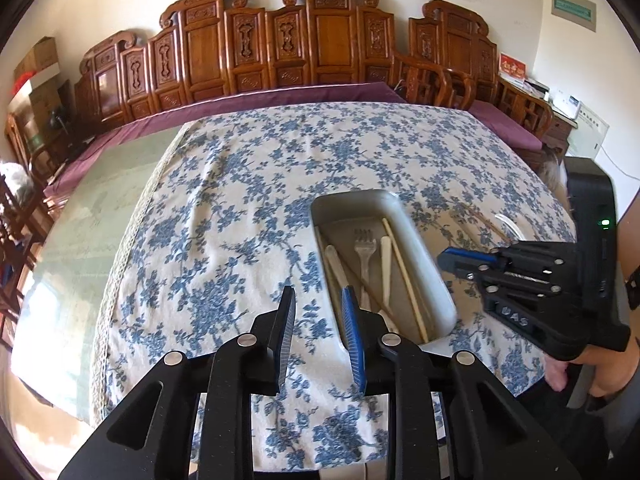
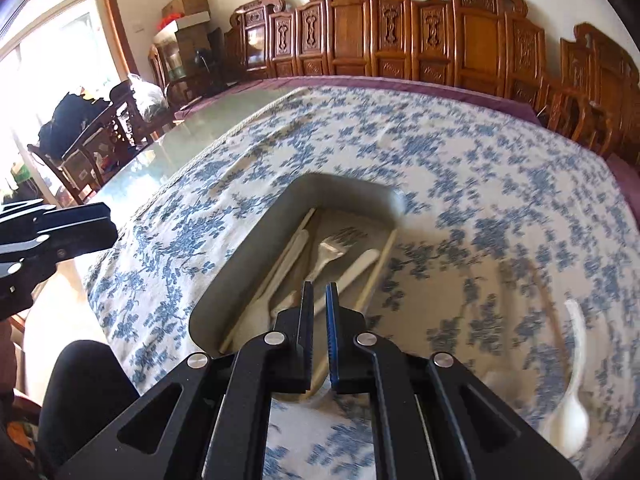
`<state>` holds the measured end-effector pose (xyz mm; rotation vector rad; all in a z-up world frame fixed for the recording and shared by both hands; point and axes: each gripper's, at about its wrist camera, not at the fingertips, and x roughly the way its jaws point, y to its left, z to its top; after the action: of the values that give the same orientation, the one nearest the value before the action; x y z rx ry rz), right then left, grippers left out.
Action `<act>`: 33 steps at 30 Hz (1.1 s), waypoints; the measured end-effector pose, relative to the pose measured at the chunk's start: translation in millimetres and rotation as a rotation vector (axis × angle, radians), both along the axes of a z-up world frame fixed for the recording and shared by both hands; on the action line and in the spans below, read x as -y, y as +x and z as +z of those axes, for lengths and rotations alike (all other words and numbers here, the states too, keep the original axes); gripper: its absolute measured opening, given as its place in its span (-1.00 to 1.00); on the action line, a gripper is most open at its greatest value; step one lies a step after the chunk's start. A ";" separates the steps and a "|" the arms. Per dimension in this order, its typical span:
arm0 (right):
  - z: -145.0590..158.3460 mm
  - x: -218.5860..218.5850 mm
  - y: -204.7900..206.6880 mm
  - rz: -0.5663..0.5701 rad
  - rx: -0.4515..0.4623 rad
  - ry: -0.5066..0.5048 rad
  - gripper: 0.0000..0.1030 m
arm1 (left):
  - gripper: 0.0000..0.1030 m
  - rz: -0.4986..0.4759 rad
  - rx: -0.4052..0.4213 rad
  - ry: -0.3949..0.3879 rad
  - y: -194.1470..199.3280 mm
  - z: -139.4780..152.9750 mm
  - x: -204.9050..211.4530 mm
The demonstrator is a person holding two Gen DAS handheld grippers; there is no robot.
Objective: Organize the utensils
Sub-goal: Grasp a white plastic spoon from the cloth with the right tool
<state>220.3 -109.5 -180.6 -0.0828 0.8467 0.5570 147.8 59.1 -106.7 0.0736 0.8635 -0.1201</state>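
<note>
A grey oblong tray (image 1: 424, 248) lies on the blue-flowered cloth, holding a metal fork (image 1: 365, 248), white utensils (image 1: 385, 264) and chopsticks (image 1: 404, 276). My left gripper (image 1: 318, 296) hovers at the tray's near left corner, open, with nothing between its fingers. My right gripper (image 1: 442, 258), held by a hand (image 1: 600, 372), hangs by the tray's right side. In the right wrist view, the right gripper (image 2: 319, 288) is shut and empty above the tray (image 2: 248, 248) and fork (image 2: 332, 248). A white spoon (image 2: 576, 380) and a blurred chopstick (image 2: 548, 300) lie on the cloth to the right.
The flowered cloth (image 1: 248, 200) covers most of a glass-topped table (image 1: 92, 216), bare at the left. Carved wooden chairs (image 1: 328, 36) line the far side behind a purple cloth (image 1: 280, 96). Cardboard boxes (image 2: 188, 4) and clutter stand at far left.
</note>
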 end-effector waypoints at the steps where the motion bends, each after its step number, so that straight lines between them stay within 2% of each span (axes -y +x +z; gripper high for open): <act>1: 3.2 6.4 -1.6 -0.001 0.008 -0.005 -0.85 | -0.51 -0.005 0.003 -0.002 0.8 0.6 2.8; 8: 21.7 62.8 -17.0 -0.045 0.054 -0.041 -0.85 | -0.42 -0.028 0.016 -0.016 3.3 1.5 27.4; 11: 25.7 88.5 -22.8 -0.074 0.069 -0.063 -0.85 | -0.24 -0.040 0.019 -0.024 4.2 0.8 39.7; 12: 26.5 97.9 -24.1 -0.088 0.072 -0.069 -0.85 | -0.09 -0.042 0.018 -0.027 4.2 0.5 43.8; 15: 26.9 128.6 -25.2 -0.132 0.072 -0.073 -0.85 | -0.07 -0.056 0.011 -0.034 5.0 -1.7 57.1; 18: 21.7 156.6 -23.9 -0.171 0.066 -0.078 -0.84 | 0.07 -0.073 0.000 -0.041 6.8 -6.2 71.8; 19: 19.1 164.3 -23.0 -0.181 0.063 -0.079 -0.77 | 0.10 -0.077 -0.003 -0.043 7.1 -7.4 75.7; 26: -9.6 215.1 -11.3 -0.267 0.011 -0.066 -0.56 | 0.10 -0.125 -0.063 -0.072 26.5 -21.4 109.8; 33: -32.5 229.2 3.3 -0.289 -0.039 -0.073 -0.47 | 0.10 -0.184 -0.107 -0.077 51.5 -38.3 140.8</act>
<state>223.6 -338.7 -213.2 -0.0157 0.8988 0.2570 199.3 -81.7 -145.0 0.0747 0.9573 -0.3319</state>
